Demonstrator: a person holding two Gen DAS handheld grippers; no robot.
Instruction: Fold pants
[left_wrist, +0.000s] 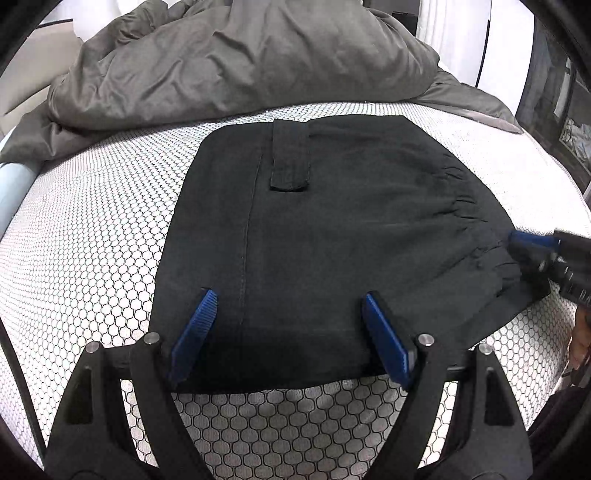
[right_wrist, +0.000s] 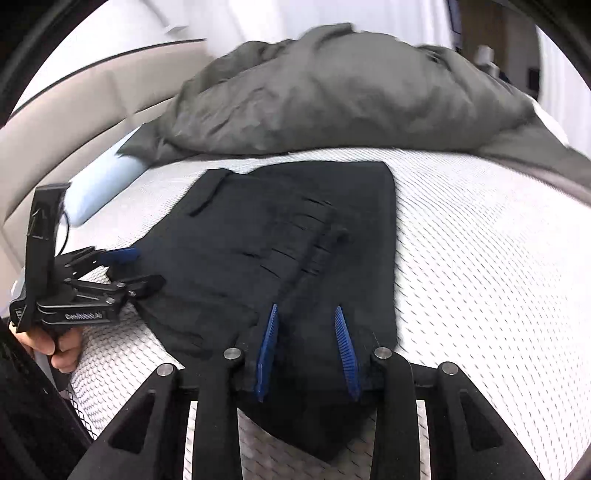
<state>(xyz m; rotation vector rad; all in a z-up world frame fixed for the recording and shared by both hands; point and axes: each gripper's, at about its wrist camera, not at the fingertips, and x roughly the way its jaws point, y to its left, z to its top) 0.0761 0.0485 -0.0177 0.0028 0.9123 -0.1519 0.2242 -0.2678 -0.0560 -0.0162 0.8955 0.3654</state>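
nearest the left wrist camera, the left gripper (left_wrist: 288, 310) stands with its blue pads (left_wrist: 194, 332) spread wide above the near edge of the black pants (left_wrist: 332, 221), released, with nothing pinched between them; the right wrist view shows the same gripper (right_wrist: 140, 267) from the side at the left edge of the cloth, a hand (right_wrist: 55, 347) wrapped round its handle; the right gripper (right_wrist: 306, 314) has its blue pads (right_wrist: 267, 350) set narrower, one to each side of a raised ridge of the pants fabric at the near end; whether those pads actually press the cloth cannot be told, as the view is blurred and the gap between them looks loose; from the left wrist view the right gripper (left_wrist: 532, 243) shows only as a blue tip at the elastic, gathered end of the garment; the pants lie folded into a compact dark rectangle on the white mattress (left_wrist: 92, 229) with its honeycomb pattern, a belt loop (left_wrist: 290, 155) lying flat near the far edge; beyond them a rumpled grey duvet (left_wrist: 240, 66) is heaped along the far side; a pale blue bolster (right_wrist: 103, 177) lies at the left edge of the bed.
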